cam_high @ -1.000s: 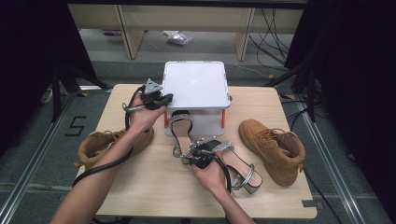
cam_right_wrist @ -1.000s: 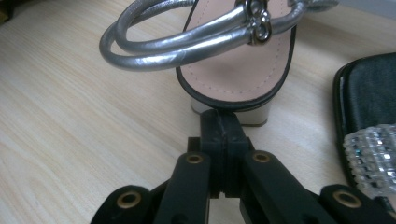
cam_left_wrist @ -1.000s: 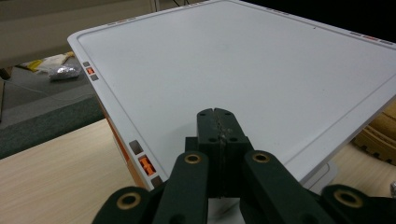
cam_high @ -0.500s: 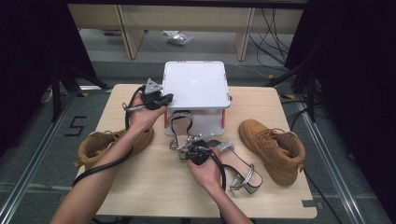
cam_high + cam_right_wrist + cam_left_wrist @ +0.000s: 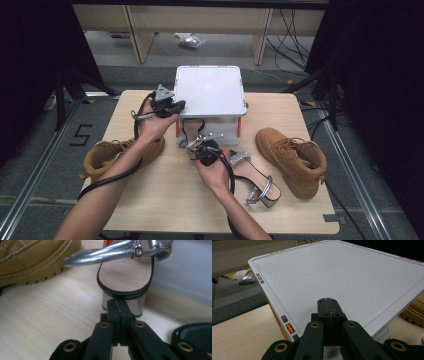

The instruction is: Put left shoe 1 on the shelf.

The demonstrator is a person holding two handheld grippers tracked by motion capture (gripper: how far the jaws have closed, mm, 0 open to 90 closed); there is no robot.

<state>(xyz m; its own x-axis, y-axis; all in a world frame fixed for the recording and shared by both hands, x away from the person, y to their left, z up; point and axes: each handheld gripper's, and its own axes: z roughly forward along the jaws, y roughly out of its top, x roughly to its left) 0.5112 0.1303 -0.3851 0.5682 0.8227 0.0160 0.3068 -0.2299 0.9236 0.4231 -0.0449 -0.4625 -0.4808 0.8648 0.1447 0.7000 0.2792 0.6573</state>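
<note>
A white flat-topped stand point(image 5: 209, 92) with orange posts stands at the back middle of the table. Under its front lies a silver-strapped sandal point(image 5: 191, 128) with a silver block heel point(image 5: 124, 302). My right gripper point(image 5: 199, 145) is shut, and its tips point(image 5: 117, 303) sit right at that heel with nothing between them. My left gripper point(image 5: 170, 106) is shut too, held at the stand's left edge, its tips point(image 5: 329, 301) over the white top point(image 5: 342, 277). A second sandal point(image 5: 256, 176) lies on the table to the right of my right hand.
One tan boot point(image 5: 116, 153) lies at the left under my left forearm and shows close by point(image 5: 32, 260) in the right gripper view. Another tan boot point(image 5: 293, 157) lies at the right. The second sandal's dark sole point(image 5: 196, 333) is near my right gripper. The floor behind holds cables.
My right gripper has moved left and away from me, from over the second sandal to the heel of the sandal under the stand. The left gripper has stayed put.
</note>
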